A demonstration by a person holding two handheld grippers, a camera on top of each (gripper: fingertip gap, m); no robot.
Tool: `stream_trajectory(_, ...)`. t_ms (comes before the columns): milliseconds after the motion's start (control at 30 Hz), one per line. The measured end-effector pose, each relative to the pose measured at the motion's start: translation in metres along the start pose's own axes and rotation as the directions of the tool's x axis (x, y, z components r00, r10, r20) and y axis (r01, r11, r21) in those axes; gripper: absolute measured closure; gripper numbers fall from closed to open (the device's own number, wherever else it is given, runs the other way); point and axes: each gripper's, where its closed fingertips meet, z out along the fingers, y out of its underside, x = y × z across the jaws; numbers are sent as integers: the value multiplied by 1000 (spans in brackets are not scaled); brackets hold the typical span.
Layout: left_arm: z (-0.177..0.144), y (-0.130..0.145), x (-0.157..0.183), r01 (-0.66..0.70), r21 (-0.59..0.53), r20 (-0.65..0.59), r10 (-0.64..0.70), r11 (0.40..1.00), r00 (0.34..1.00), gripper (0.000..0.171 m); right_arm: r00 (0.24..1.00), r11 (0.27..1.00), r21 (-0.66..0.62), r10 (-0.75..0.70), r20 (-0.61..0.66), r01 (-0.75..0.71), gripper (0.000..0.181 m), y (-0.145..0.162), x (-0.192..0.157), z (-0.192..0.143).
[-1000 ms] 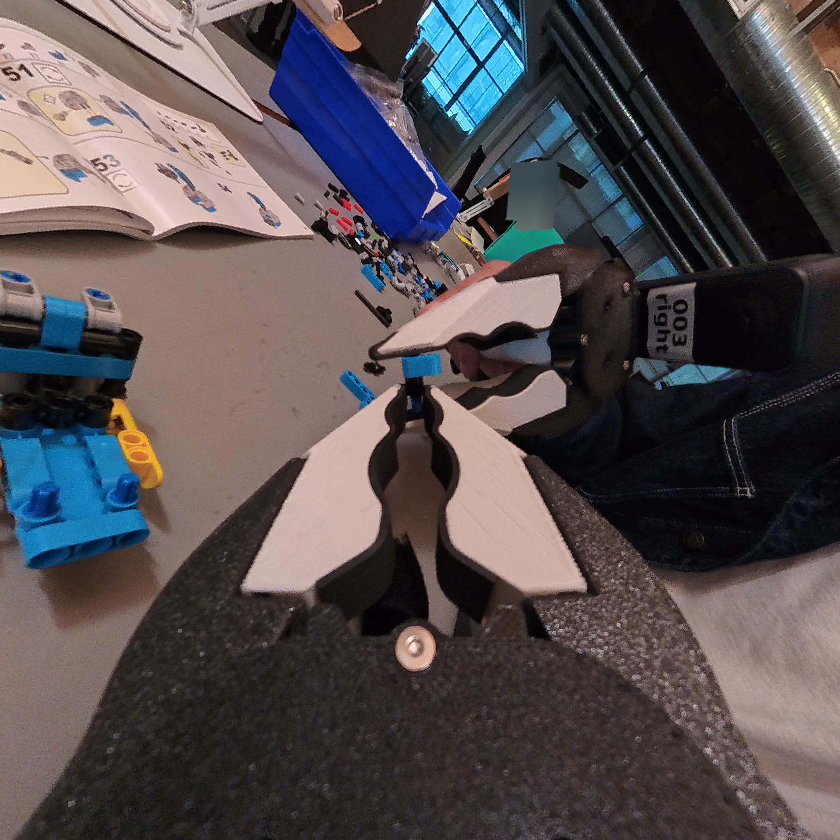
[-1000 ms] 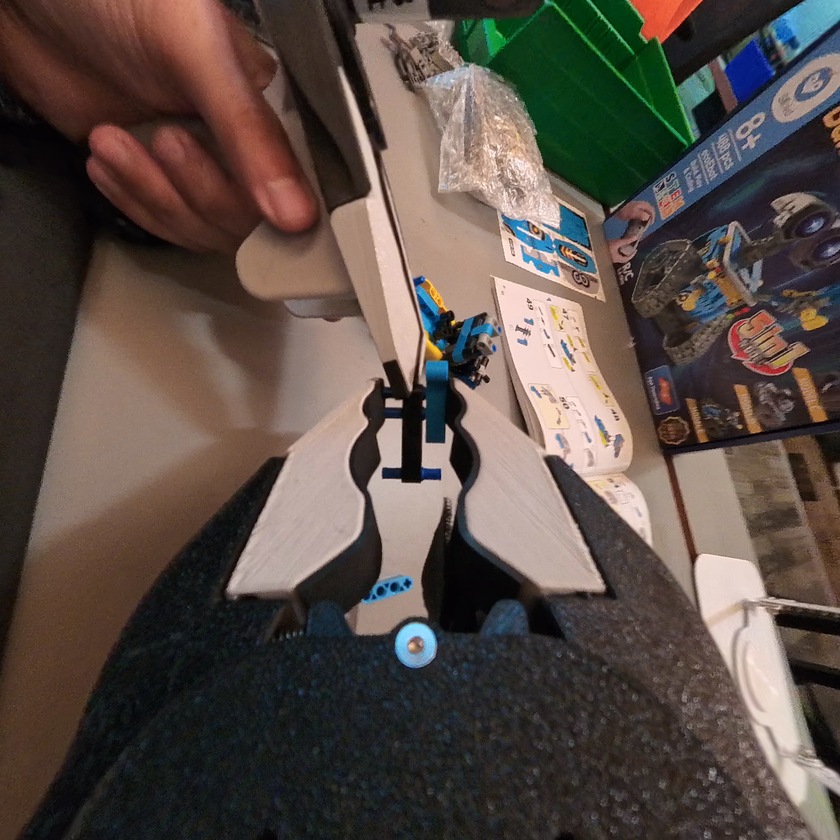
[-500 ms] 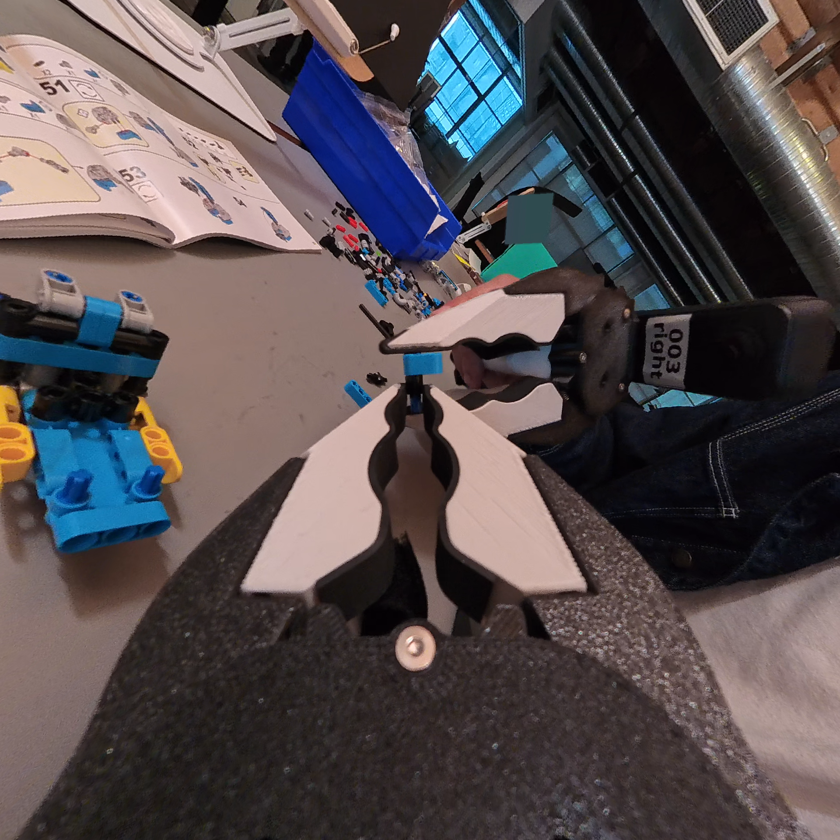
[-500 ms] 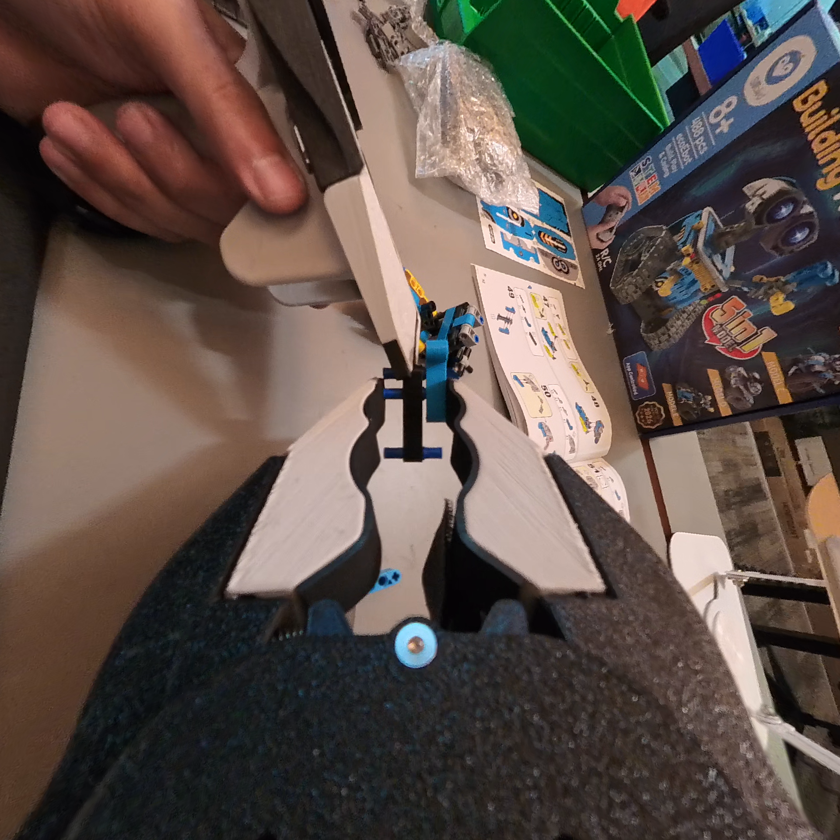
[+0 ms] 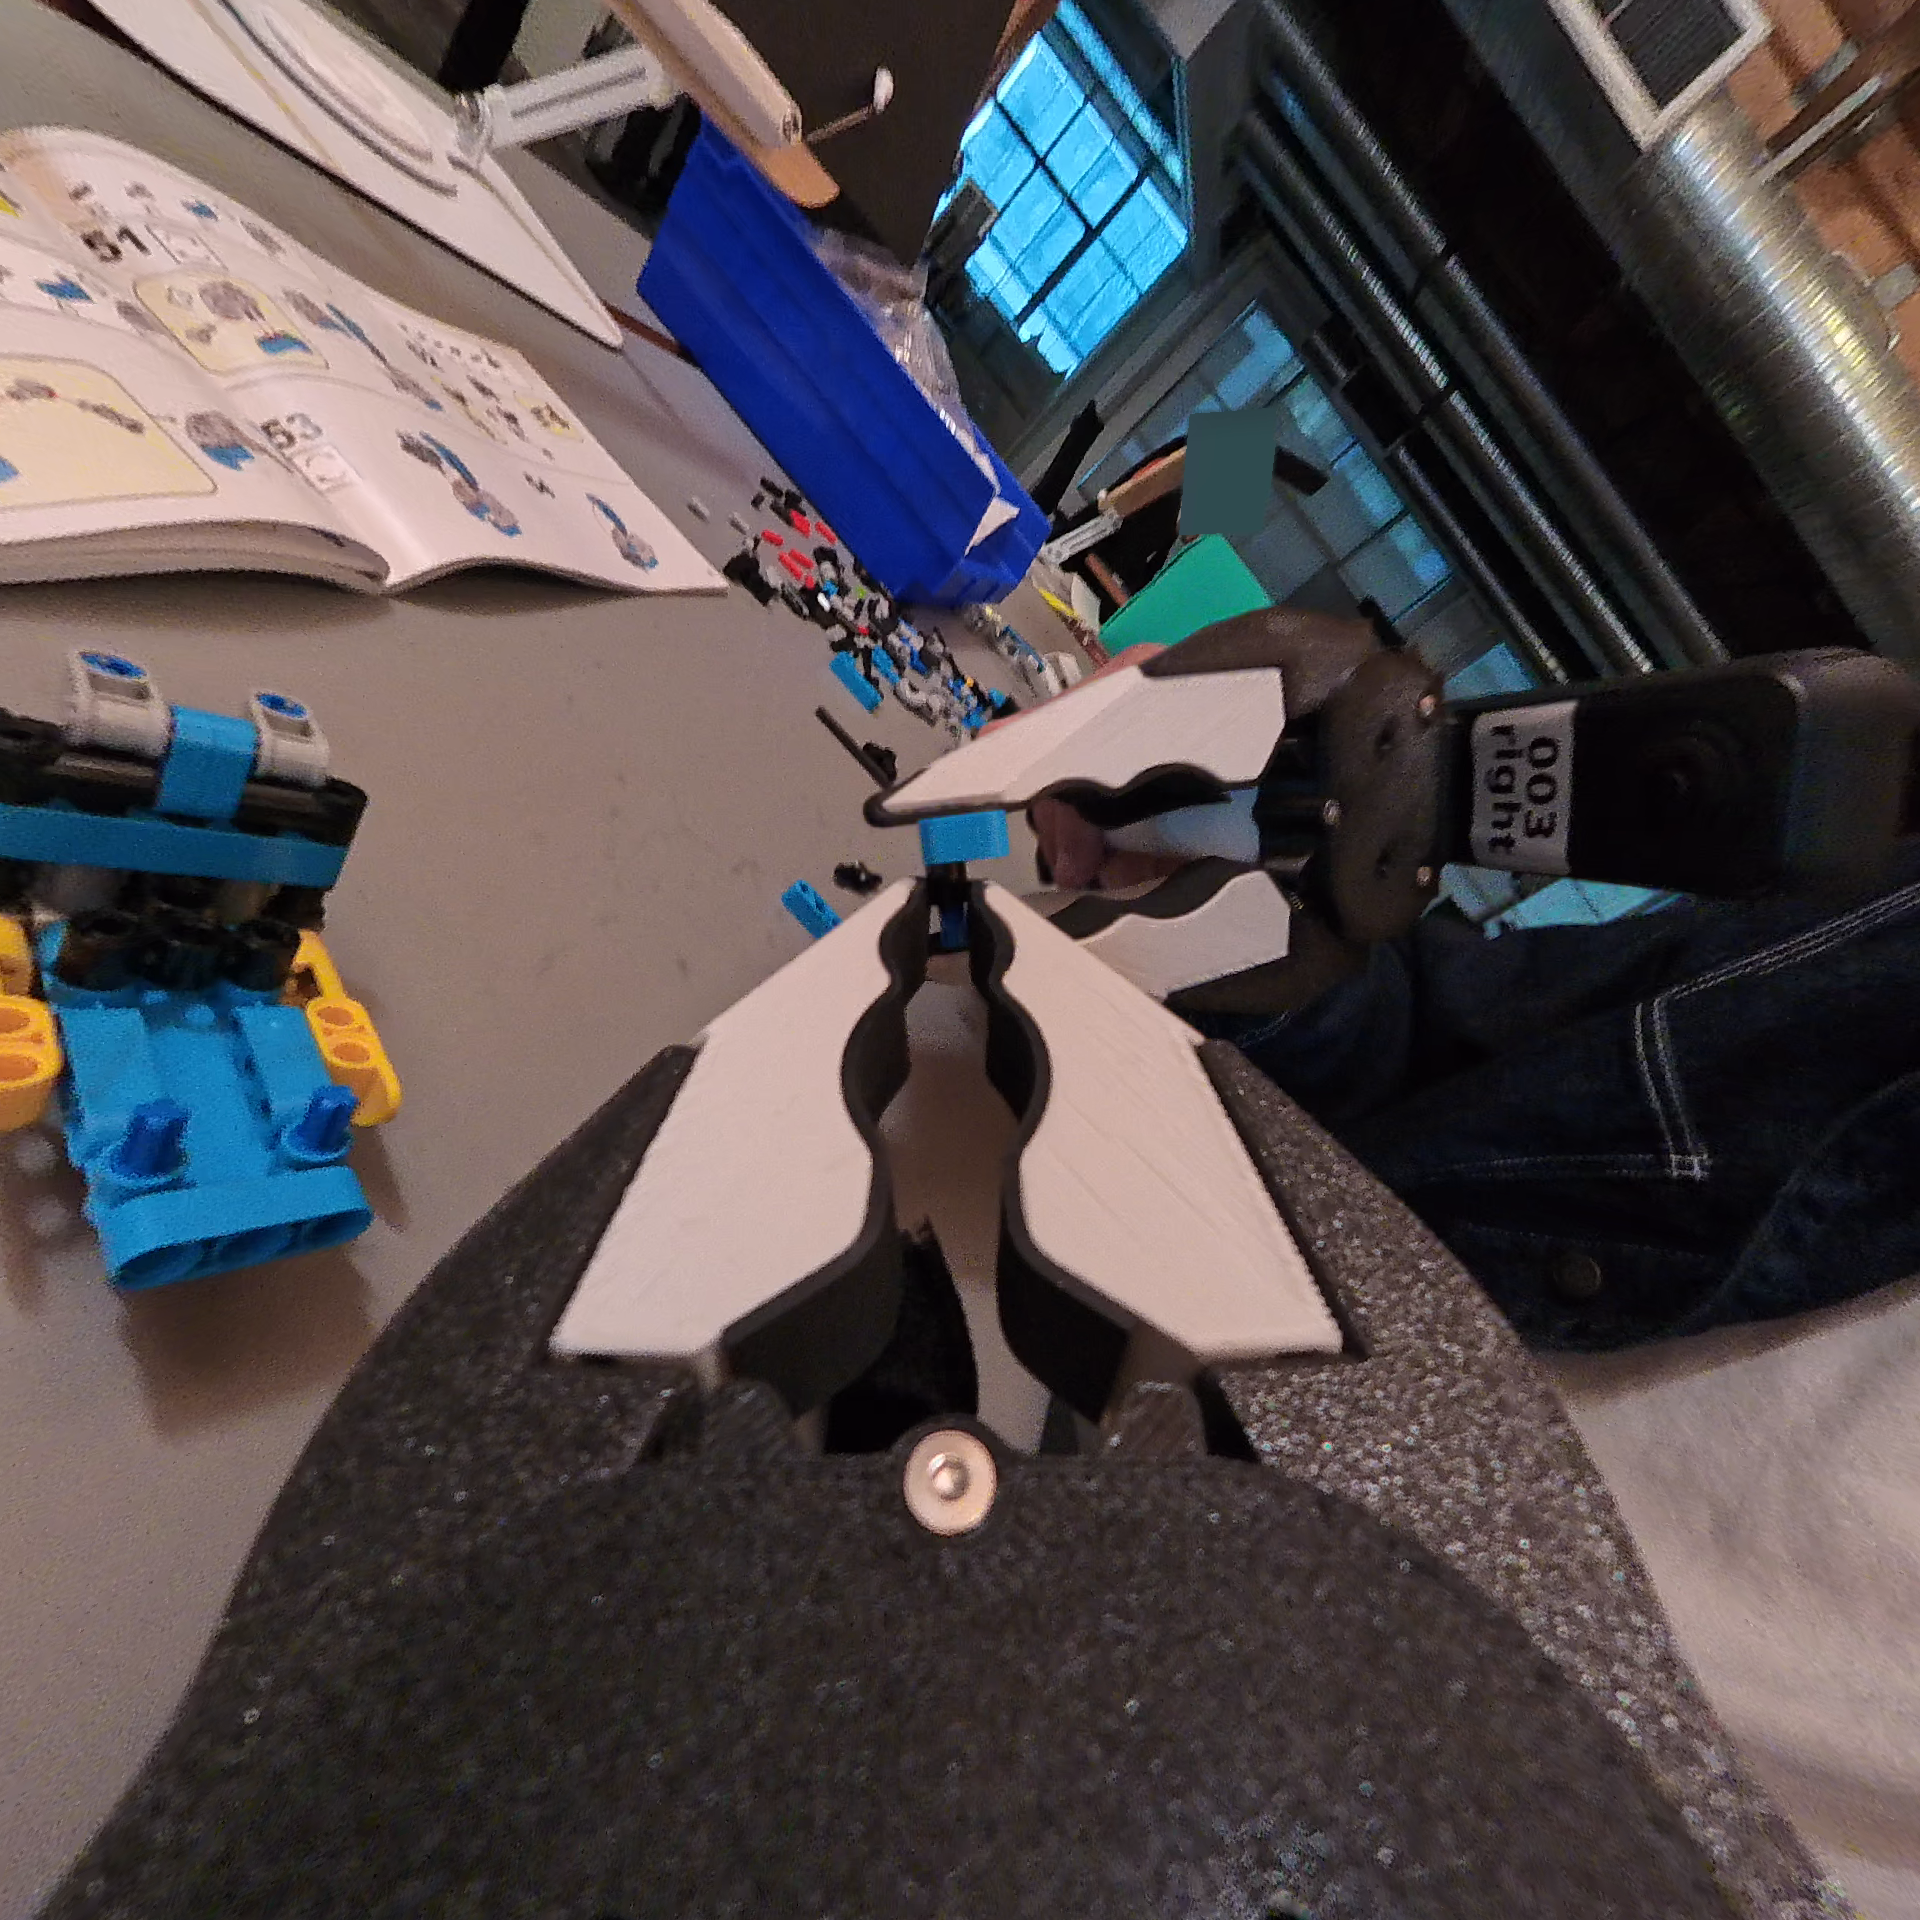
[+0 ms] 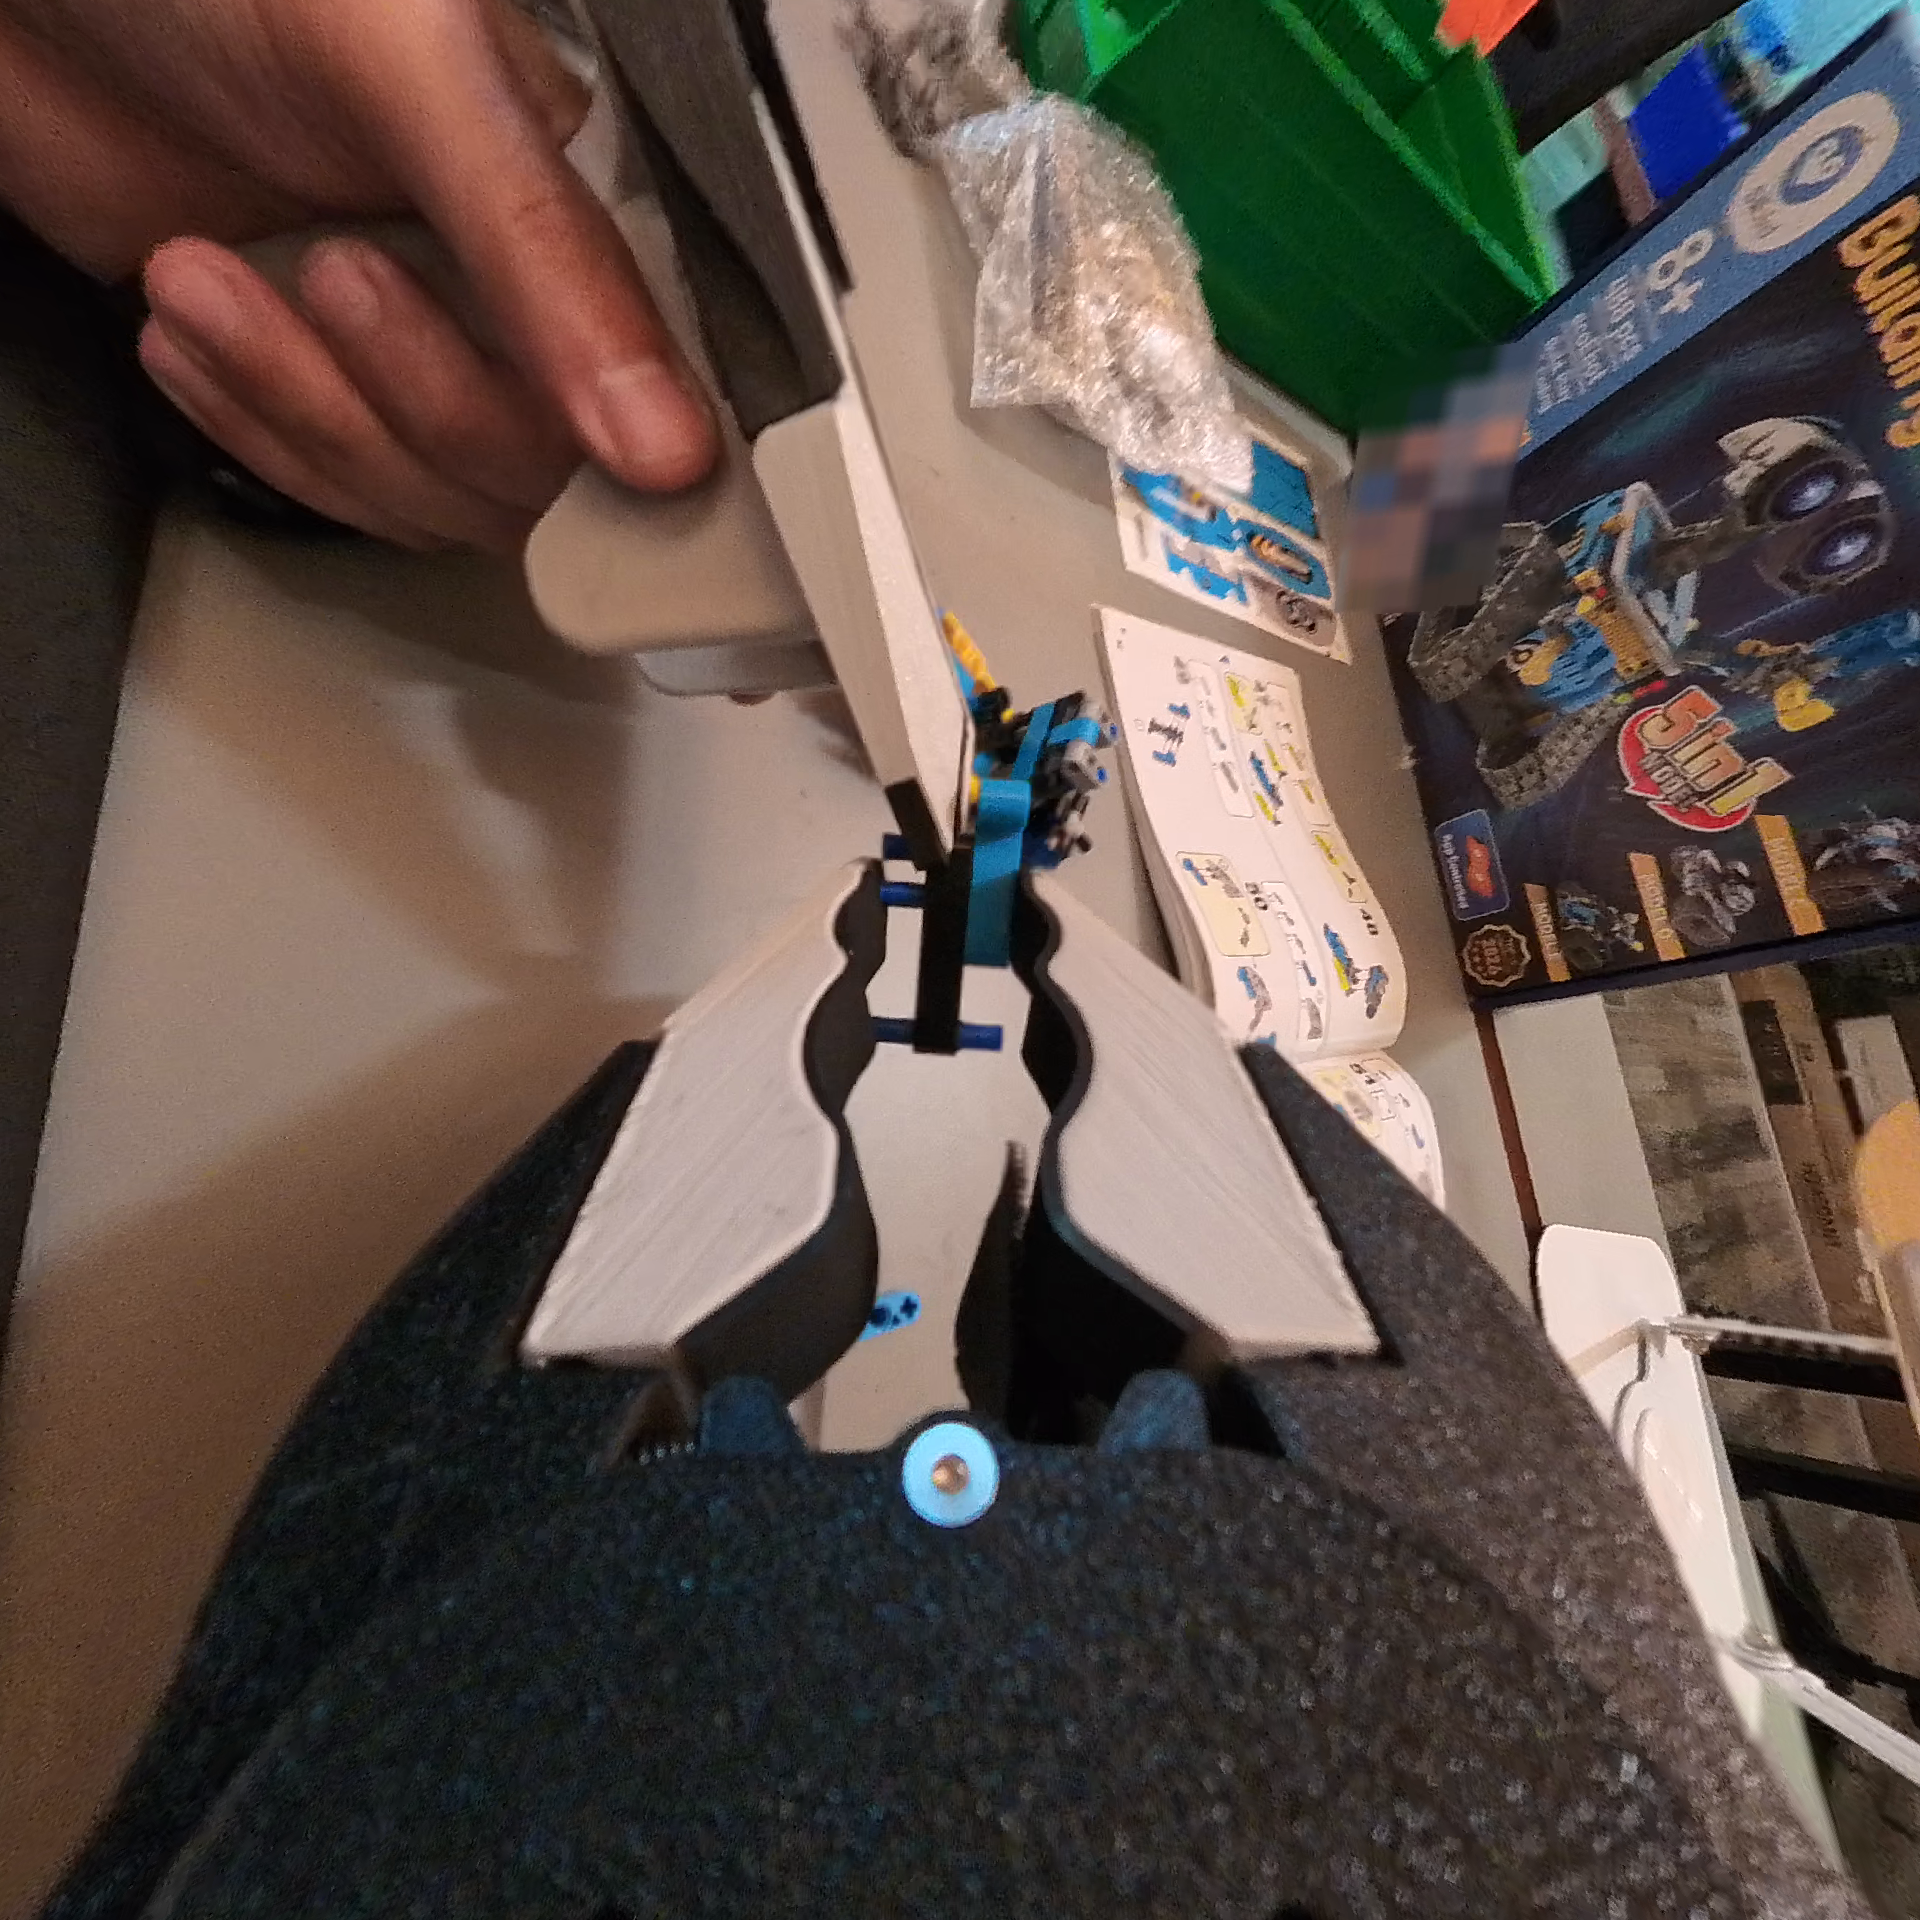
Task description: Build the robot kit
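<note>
My right gripper (image 6: 951,883) is shut on a small assembly (image 6: 948,940): a black beam with dark blue pins and a light blue part against it. My left gripper (image 5: 948,900) is shut on the end of the same assembly, whose light blue part (image 5: 964,837) shows just past its tips. In the right wrist view, the left gripper's white finger (image 6: 883,623) comes in from the upper left, held by a hand (image 6: 364,260). In the left wrist view, the right gripper (image 5: 940,821) reaches in from the right. Both hold the assembly above the grey table (image 5: 582,831).
A blue and yellow model (image 5: 177,987) lies on the table to the left. An open instruction booklet (image 5: 260,447), blue bin (image 5: 831,416) and loose small parts (image 5: 862,623) lie beyond. The right wrist view shows a set box (image 6: 1714,623), green bin (image 6: 1299,187) and plastic bag (image 6: 1091,312). Left and right tips are no more than a few centimetres apart.
Both grippers stay shut on the small assembly. They have shifted and tilted together a little, so the model and booklet sit differently in both views.
</note>
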Motion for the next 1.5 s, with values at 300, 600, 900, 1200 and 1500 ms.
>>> stream_trajectory(300, 0, -1, -3, 26, 2, 8, -26, 1000, 1000, 166, 996, 996, 39, 85, -36, -84, 149, -9, 5, 3)
stream_trajectory(600, 3, 6, 0, 7, -32, 2, -7, 999, 1000, 166, 1000, 1000, 4, 21, -3, -21, 158, -5, -3, 2)
stream_trajectory(900, -9, -8, -9, -93, 39, 122, 88, 995, 989, 165, 960, 959, 49, 277, 49, -280, 122, -2, 6, -5)
stream_trajectory(1200, -17, -21, 5, -324, 76, 161, 309, 943, 937, 165, 610, 626, 153, 628, 483, -765, 139, -7, 22, -32)
stream_trajectory(1500, 4, 6, 13, -348, -69, 75, 353, 935, 933, 165, 715, 770, 129, 498, 492, -625, 149, 7, 2, -28)
